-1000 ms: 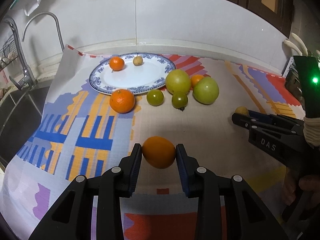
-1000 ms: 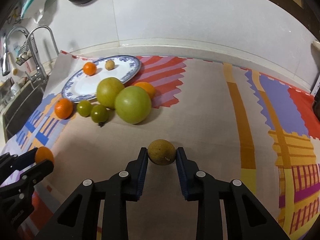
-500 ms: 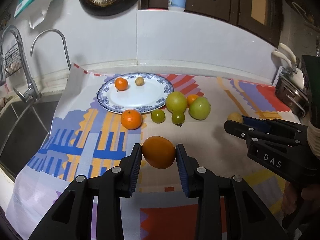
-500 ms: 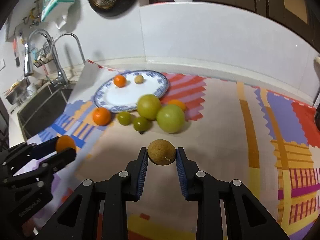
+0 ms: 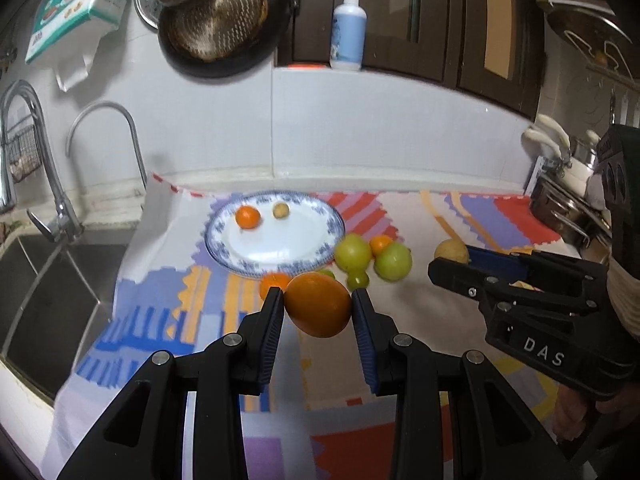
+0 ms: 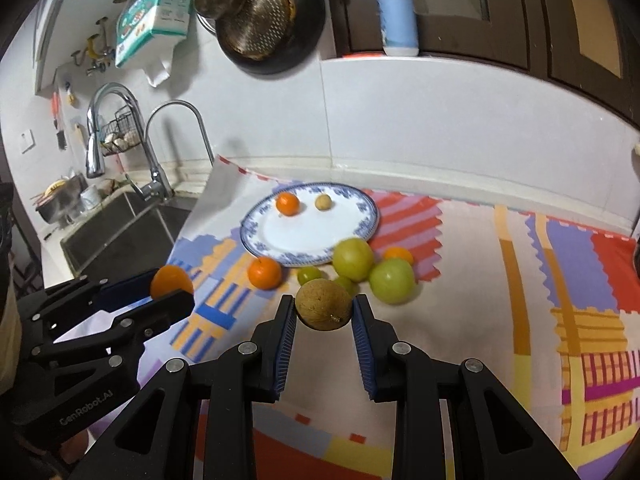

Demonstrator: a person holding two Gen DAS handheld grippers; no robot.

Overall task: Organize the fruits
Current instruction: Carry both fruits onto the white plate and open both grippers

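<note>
Orange and smooth, an oval citrus fruit (image 5: 318, 305) sat clamped between the blue ribbed pads of the left gripper (image 5: 318, 306), held clear above the patterned plastic tablecloth (image 5: 400, 344). The right gripper (image 6: 324, 307) was closed in the same way on a round brown rough-skinned fruit (image 6: 323, 306), also lifted off the cloth. Each gripper showed in the other's view: from the left wrist, the right one lay off to the right with its brown fruit at the tip (only partly visible there).

Ahead of the left gripper, beyond its held fruit, lay a white oval plate with a blue patterned rim (image 5: 224, 256). On it rested a small orange mandarin (image 5: 248, 217) and, just beside that, a small tan round fruit (image 5: 281, 211), apart from each other. Between the plate and the right gripper stood a cluster on the cloth: two large yellow-green round fruits (image 6: 353, 259), an orange fruit behind them (image 6: 398, 255), two small green fruits (image 6: 309, 275) and one more mandarin (image 6: 264, 273) near the plate's front rim. Far to the left of both grippers were a steel sink (image 6: 116, 232) and curved taps (image 6: 176, 136).
</note>
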